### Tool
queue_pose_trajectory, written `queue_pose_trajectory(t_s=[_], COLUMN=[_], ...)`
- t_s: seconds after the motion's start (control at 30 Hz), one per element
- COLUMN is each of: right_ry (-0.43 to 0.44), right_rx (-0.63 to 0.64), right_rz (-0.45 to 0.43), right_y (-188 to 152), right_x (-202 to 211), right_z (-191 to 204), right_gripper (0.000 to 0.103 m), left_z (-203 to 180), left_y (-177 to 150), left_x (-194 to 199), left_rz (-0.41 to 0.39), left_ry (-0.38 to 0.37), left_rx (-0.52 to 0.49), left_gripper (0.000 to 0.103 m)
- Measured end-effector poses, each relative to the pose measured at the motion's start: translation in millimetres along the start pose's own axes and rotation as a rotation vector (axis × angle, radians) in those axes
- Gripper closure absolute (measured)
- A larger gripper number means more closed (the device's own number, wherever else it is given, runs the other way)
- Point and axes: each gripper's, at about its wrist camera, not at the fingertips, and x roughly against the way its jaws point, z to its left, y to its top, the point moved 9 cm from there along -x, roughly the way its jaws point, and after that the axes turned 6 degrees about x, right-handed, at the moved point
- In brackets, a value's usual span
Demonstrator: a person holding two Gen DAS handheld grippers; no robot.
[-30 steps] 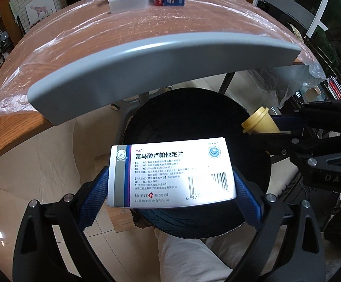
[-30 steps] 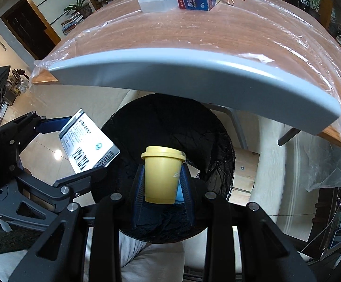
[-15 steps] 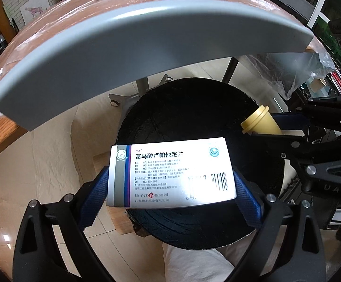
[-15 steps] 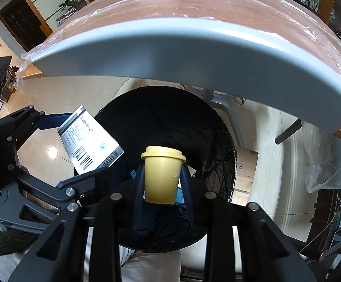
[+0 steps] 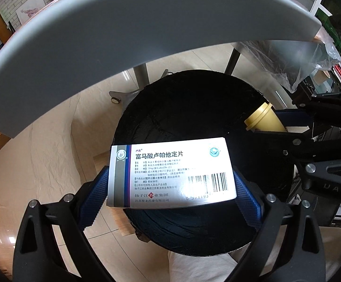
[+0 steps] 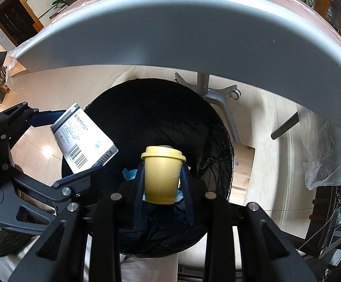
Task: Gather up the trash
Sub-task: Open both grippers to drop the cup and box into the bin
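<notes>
My left gripper [image 5: 170, 176] is shut on a white medicine box [image 5: 170, 171] with blue print and a barcode, held flat over the black-lined trash bin [image 5: 170, 108]. My right gripper [image 6: 162, 176] is shut on a small yellow cup [image 6: 162, 176] with a lid, held upright over the same bin [image 6: 161, 117]. The box [image 6: 83, 138] and left gripper show at the left of the right wrist view. The cup [image 5: 264, 119] and right gripper show at the right of the left wrist view. Blue scraps [image 6: 129, 172] lie inside the bin.
The grey table edge [image 5: 100, 35] arches close above both grippers; it also fills the top of the right wrist view [image 6: 193, 30]. A grey table leg with castors [image 6: 215, 94] stands behind the bin. Clear plastic sheet [image 6: 330, 171] hangs at right. A pale tiled floor lies around.
Both grippers have dropped lower, below the table edge and nearer the bin. The tabletop and its boxes have nearly left view. Both grips are unchanged.
</notes>
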Motion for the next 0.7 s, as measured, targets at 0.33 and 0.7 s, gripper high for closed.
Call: queue_pose_trajectory(t_s=[0.33, 0.7], right_ry=[0.005, 0.012], right_rx=[-0.025, -0.045], right_rz=[-0.004, -0.005], right_y=[2.8, 0.0], right_x=[1.3, 4.1], right_z=[-0.7, -2.5], right_gripper=[0.055, 0.047], left_z=[-5.7, -2.4], left_y=[4.5, 4.2], left_x=[-2.0, 1.4], left_rz=[-0.01, -0.013], left_ry=[-0.009, -0.018], left_rx=[-0.016, -0.016], left_gripper=[0.006, 0.005])
